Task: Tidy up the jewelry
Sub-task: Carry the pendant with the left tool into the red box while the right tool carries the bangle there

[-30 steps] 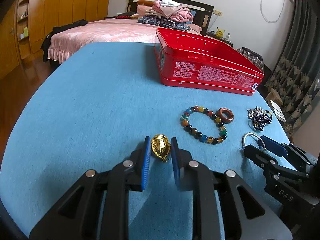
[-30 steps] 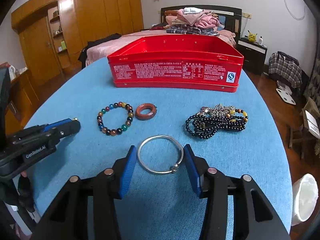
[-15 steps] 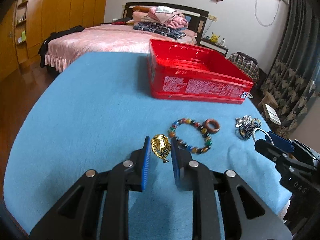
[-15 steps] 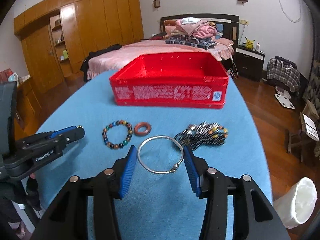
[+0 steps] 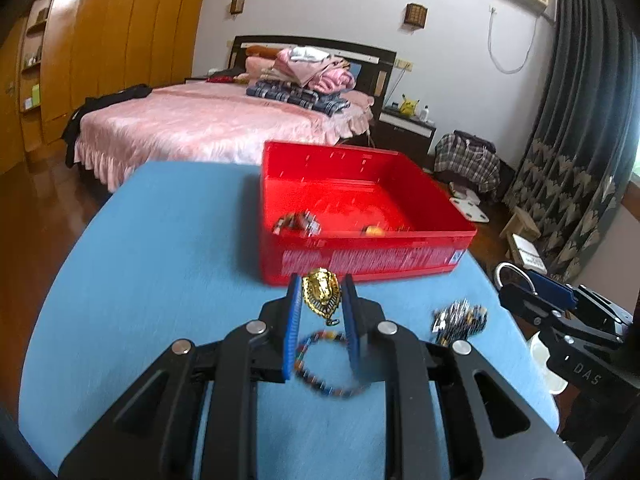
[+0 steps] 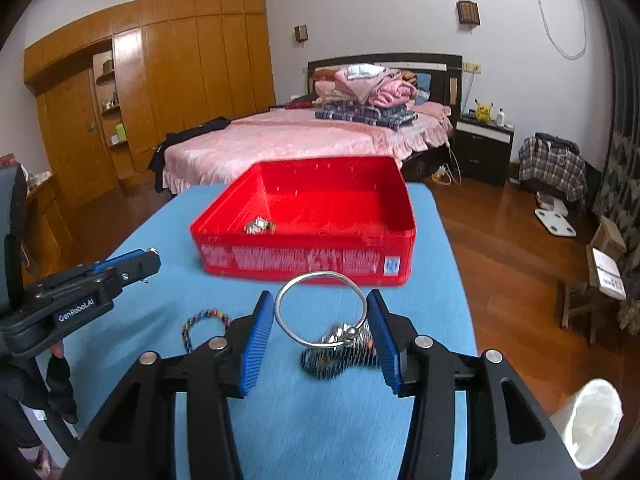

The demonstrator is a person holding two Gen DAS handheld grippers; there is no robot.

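My left gripper [image 5: 320, 294] is shut on a gold pendant [image 5: 320, 291], held above the blue table. My right gripper [image 6: 320, 310] is shut on a silver bangle [image 6: 320, 308], its pads pressing the ring's two sides. Ahead of both stands an open red box [image 5: 360, 256] [image 6: 304, 258] with a few small pieces of jewelry inside. On the table below lie a multicoloured bead bracelet [image 5: 324, 364] [image 6: 204, 320] and a dark bead necklace heap [image 5: 460, 320] [image 6: 340, 354]. Each gripper shows in the other's view: the right one [image 5: 516, 284] with the bangle, the left one [image 6: 148, 260].
The blue table [image 5: 160, 280] ends close behind the box; a pink bed [image 6: 288, 140] stands beyond it. A white bin [image 6: 592, 424] sits on the wooden floor at the right. A gloved hand [image 6: 60, 384] holds the left gripper.
Both grippers rose off the table with their pieces, the pendant and the bangle, and tilted up toward the red box. The box's inside is visible now; the brown ring dropped out of view.
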